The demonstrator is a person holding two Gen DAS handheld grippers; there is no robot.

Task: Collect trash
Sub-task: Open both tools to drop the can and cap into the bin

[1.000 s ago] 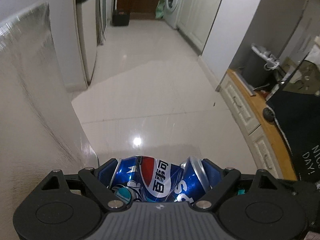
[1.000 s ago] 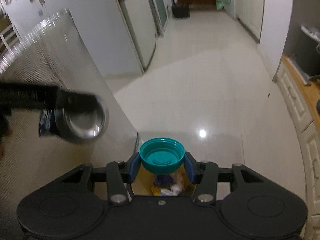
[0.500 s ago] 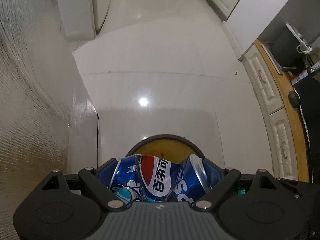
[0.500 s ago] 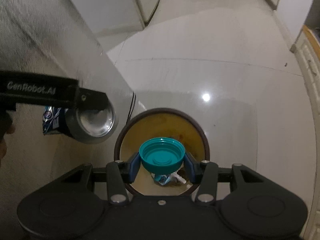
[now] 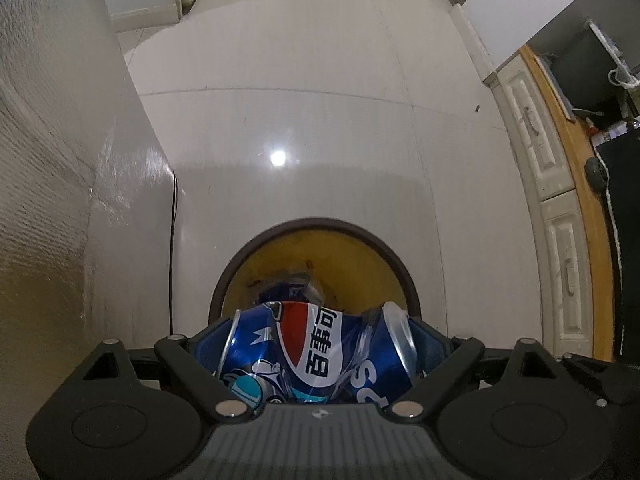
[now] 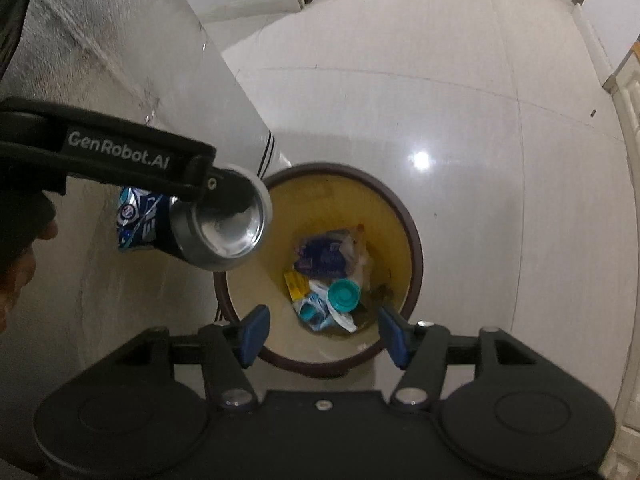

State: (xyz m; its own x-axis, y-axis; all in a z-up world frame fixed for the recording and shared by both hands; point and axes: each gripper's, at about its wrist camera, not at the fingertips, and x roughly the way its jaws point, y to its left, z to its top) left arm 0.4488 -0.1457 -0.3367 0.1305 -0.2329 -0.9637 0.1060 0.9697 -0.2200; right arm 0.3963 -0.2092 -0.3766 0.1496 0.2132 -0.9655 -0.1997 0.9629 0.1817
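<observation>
The right gripper (image 6: pixel 322 330) has just been opening — its jaws stand wide and empty, the teal cap (image 6: pixel 343 295) lying in the bin (image 6: pixel 416 256) at frame centre. The crushed can (image 5: pixel 316 356) is clamped in the left gripper (image 5: pixel 320 354); it should be centred over the bin's mouth before release.

Right hand-held gripper (image 6: pixel 324 330) just opened — left hand-held gripper (image 5: pixel 320 344) clamped.
</observation>
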